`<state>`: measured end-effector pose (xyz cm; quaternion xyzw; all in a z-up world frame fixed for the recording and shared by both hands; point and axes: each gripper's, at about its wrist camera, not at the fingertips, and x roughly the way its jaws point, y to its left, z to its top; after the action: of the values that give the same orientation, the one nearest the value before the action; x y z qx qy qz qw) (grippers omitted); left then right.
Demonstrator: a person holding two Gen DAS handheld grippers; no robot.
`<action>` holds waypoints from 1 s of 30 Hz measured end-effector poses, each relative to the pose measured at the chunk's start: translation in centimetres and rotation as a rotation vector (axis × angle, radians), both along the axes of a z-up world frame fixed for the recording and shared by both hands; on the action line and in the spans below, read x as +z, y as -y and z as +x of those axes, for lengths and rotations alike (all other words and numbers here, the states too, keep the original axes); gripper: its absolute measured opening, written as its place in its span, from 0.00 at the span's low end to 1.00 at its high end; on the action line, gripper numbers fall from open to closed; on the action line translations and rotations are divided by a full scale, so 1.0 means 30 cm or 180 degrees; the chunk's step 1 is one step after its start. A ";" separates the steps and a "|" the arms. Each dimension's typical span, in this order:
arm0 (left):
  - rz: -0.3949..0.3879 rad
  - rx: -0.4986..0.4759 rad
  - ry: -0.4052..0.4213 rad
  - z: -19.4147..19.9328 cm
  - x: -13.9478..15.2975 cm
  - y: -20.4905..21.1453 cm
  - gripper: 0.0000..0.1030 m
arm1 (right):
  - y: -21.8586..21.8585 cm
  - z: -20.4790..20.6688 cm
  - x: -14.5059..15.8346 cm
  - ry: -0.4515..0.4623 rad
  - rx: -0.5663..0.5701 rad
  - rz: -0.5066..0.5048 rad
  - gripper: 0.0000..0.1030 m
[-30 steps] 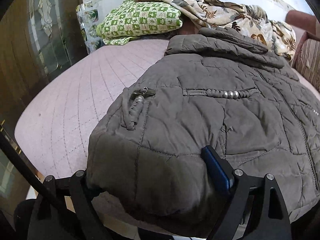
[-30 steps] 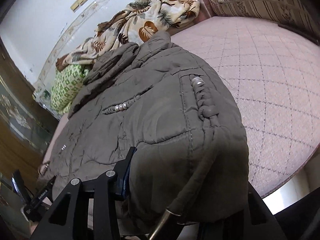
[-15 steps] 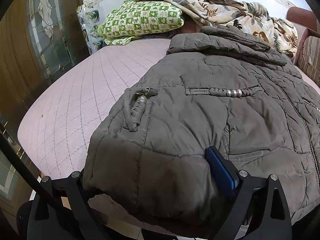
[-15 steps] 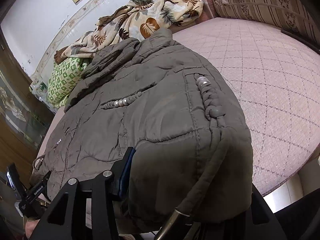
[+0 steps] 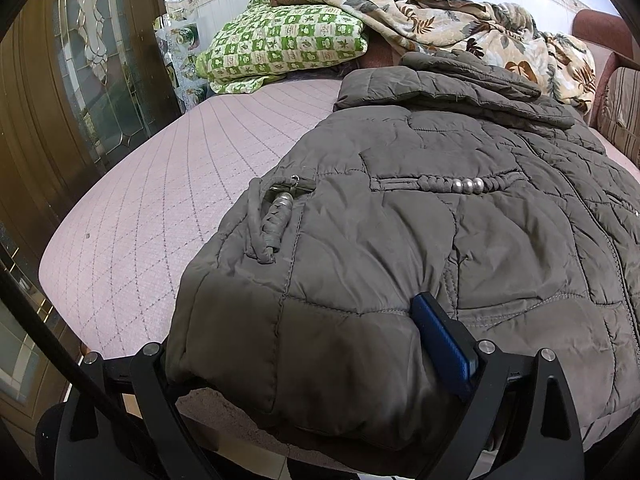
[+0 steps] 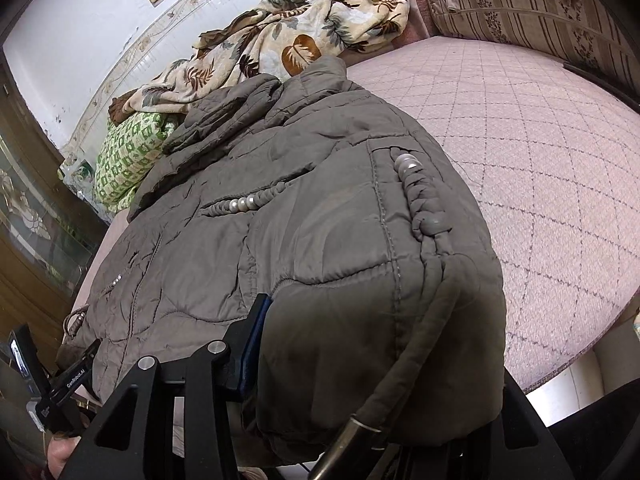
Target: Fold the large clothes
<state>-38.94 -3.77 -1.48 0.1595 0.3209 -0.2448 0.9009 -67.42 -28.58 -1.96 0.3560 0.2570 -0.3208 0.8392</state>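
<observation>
A grey-brown quilted jacket (image 5: 460, 240) lies spread on the pink quilted bed (image 5: 160, 208), collar toward the far wall. My left gripper (image 5: 296, 340) is shut on the jacket's near left hem corner; the padded fabric bulges between its fingers, and a blue pad (image 5: 440, 340) presses into it. In the right wrist view the jacket (image 6: 300, 220) fills the middle. My right gripper (image 6: 380, 356) is shut on the near right hem corner. Its blue-padded left finger (image 6: 252, 344) shows, while the other finger is hidden under fabric. A drawstring with a metal tip (image 6: 360, 428) hangs from that corner.
A green checked pillow (image 5: 280, 52) and a leaf-print blanket (image 5: 460, 28) lie at the head of the bed. A striped cushion (image 6: 520, 4) stands along the right side. A wood and glass door (image 5: 80, 80) is to the left. The bed edge runs just under both grippers.
</observation>
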 end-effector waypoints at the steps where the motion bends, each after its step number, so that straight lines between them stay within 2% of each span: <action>1: -0.0001 0.0000 -0.0001 0.001 0.000 0.000 0.92 | 0.000 -0.001 0.000 0.0000 0.0001 0.0000 0.50; 17: 0.0001 -0.0010 -0.0002 -0.003 0.000 0.002 0.92 | -0.002 -0.004 0.001 -0.0012 0.0004 -0.0042 0.43; 20: 0.0002 -0.0040 0.0007 -0.011 0.002 0.006 0.88 | -0.005 -0.002 0.003 -0.0012 0.0013 -0.0060 0.41; 26: 0.0046 -0.0158 0.0059 -0.035 0.013 0.013 0.74 | -0.012 -0.001 0.013 0.0015 0.0060 -0.0120 0.34; 28: 0.0082 -0.0232 0.0051 -0.044 0.023 0.018 0.60 | -0.015 -0.004 0.018 0.0031 0.0063 -0.0140 0.32; 29: 0.0110 -0.0255 0.0057 -0.047 0.030 0.021 0.57 | -0.016 -0.006 0.024 0.0050 0.0063 -0.0157 0.32; 30: 0.0124 -0.0275 0.0060 -0.048 0.036 0.024 0.50 | -0.019 -0.008 0.030 0.0068 0.0067 -0.0179 0.31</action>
<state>-40.39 -4.48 -0.41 0.1930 0.3100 -0.2756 0.8892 -67.66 -28.02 -1.05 0.3330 0.2426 -0.3152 0.8549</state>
